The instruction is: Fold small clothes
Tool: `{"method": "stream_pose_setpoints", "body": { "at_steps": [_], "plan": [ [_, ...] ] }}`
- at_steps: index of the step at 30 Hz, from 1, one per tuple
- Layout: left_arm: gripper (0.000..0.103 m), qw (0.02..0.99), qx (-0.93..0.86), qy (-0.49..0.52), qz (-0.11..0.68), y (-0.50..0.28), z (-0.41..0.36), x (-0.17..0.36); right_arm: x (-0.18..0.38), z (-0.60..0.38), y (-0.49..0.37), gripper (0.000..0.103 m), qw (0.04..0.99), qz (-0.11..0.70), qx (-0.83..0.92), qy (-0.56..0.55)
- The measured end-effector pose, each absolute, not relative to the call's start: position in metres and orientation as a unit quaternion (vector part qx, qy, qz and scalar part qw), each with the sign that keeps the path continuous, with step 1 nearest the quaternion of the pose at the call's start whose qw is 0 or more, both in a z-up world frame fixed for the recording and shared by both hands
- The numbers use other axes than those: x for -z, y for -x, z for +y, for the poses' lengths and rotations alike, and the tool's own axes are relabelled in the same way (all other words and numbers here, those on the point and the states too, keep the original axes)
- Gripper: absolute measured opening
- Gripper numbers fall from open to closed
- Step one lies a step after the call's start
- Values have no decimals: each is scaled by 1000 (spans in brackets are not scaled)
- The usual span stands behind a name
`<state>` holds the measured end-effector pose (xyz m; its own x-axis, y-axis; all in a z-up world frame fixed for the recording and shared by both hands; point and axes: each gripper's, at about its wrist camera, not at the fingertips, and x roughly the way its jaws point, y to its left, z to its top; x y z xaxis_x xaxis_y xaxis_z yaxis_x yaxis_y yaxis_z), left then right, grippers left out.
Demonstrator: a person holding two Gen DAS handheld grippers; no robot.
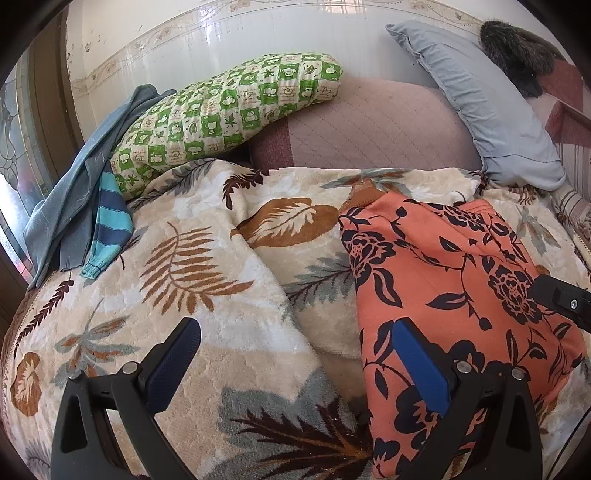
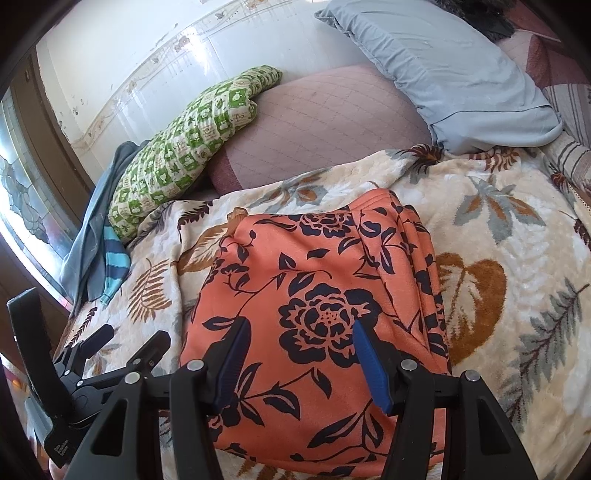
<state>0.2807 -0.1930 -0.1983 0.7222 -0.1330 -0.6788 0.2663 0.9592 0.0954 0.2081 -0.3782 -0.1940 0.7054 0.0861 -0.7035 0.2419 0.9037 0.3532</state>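
An orange garment with a dark floral print (image 1: 454, 280) lies folded into a rough rectangle on the leaf-patterned blanket (image 1: 207, 280). My left gripper (image 1: 295, 328) is open and empty, its right finger over the garment's left edge, its left finger over the blanket. In the right wrist view the garment (image 2: 314, 288) fills the centre. My right gripper (image 2: 299, 328) is open and empty, hovering over the garment's near part. The left gripper (image 2: 129, 339) shows at the lower left of that view.
A blue cloth with a striped sleeve (image 1: 92, 206) lies at the bed's left edge by the window. A green checked pillow (image 1: 221, 110), a mauve quilted cushion (image 1: 369, 125) and a pale blue pillow (image 1: 480, 99) stand at the back. The tiled wall (image 1: 221, 33) is behind them.
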Motion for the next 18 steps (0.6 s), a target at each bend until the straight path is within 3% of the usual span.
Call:
{"method": "stream_pose_setpoints", "body": {
  "at_steps": [18],
  "plan": [
    [103,924,109,-83,358,-282,-190,198,201,-374,-210,61,896,388,44,-209]
  ]
}}
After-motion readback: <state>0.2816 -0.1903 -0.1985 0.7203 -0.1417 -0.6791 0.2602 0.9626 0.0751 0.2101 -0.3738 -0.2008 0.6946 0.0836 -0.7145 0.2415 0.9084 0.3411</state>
